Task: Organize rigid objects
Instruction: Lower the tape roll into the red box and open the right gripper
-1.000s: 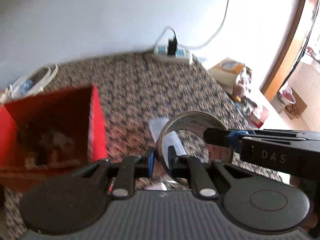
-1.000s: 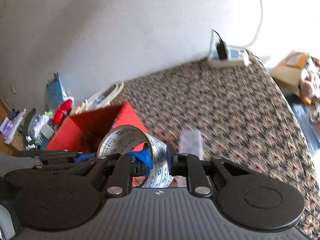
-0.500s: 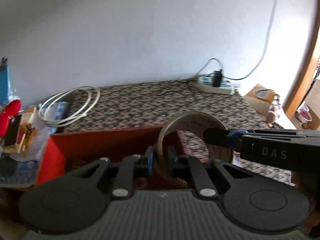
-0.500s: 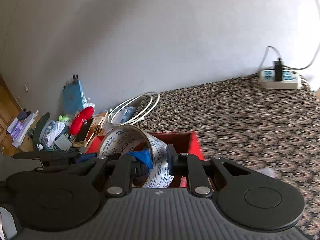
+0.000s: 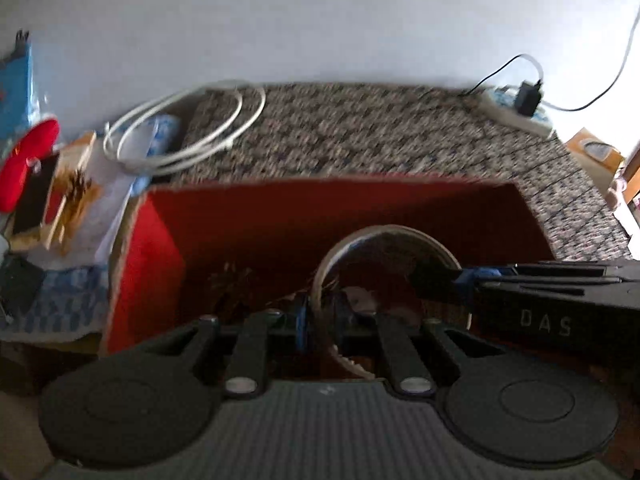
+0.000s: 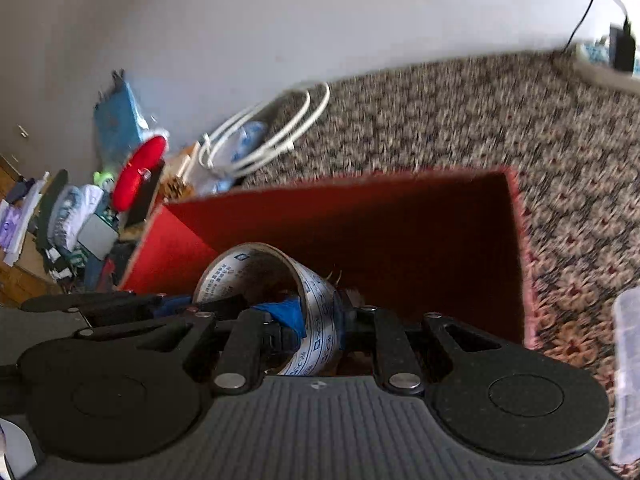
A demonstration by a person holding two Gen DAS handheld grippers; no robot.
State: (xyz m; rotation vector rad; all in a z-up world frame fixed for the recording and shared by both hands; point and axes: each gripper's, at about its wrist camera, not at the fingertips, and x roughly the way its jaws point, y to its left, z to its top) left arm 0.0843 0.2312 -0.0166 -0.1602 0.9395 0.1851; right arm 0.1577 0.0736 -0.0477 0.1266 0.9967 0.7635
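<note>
Cardboard, thin and wound with printed tape, is what I am carrying: a tape roll, a hollow ring that I am judging to be light and stiff across its width but easy to squash if pinched across the whole hoop. Both tools are gripping only the wall of the ring. The left hand-held gripper is clamped on the near edge of the roll, one pad inside the hole and one outside. The right hand-held gripper is pinching the wall the same way from its own side, and in the left view its black arm is reaching in to the far rim of the ring.

Relative to the red box, the roll is hanging over the open top, near the front wall, not yet resting on anything I can see. Inside the box, below the ring, some dark clutter is showing, too blurred to name.

I am judging the printed outer face to be smooth and a little slippery, so the wall pinch is the right hold; the blue pads should be giving friction there. Dropped from here it should survive, being neither heavy nor brittle. Behind the box, a coiled white cable is lying on the patterned cloth, and farther back to the right a power strip is sitting against the wall.
</note>
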